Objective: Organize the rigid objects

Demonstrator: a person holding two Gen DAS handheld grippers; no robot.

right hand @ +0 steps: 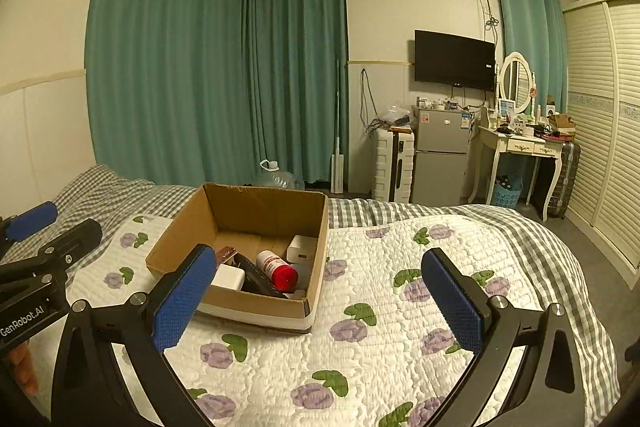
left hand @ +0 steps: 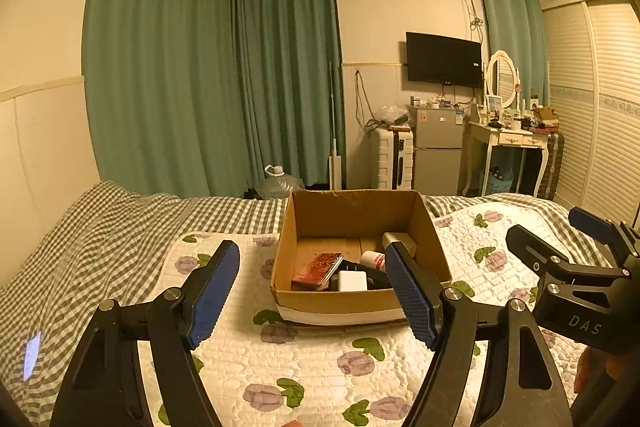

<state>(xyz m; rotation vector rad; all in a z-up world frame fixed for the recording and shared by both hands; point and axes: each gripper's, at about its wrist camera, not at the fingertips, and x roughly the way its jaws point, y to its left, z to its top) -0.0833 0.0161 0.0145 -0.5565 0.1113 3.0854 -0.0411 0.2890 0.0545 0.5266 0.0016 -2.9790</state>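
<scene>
On quilt: open cardboard box holds red-capped white bottle, white charger, reddish booklet. Left gripper, right gripper jaws apart, empty.

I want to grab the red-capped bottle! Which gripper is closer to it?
Left, I think. The left gripper is lined up straight in front of the cardboard box holding the bottle; the right gripper points past the box's right side. Both are open and empty.

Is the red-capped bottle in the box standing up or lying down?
Lying down. The bottle rests on its side among other items in the cardboard box, red cap pointing toward the camera.
</scene>
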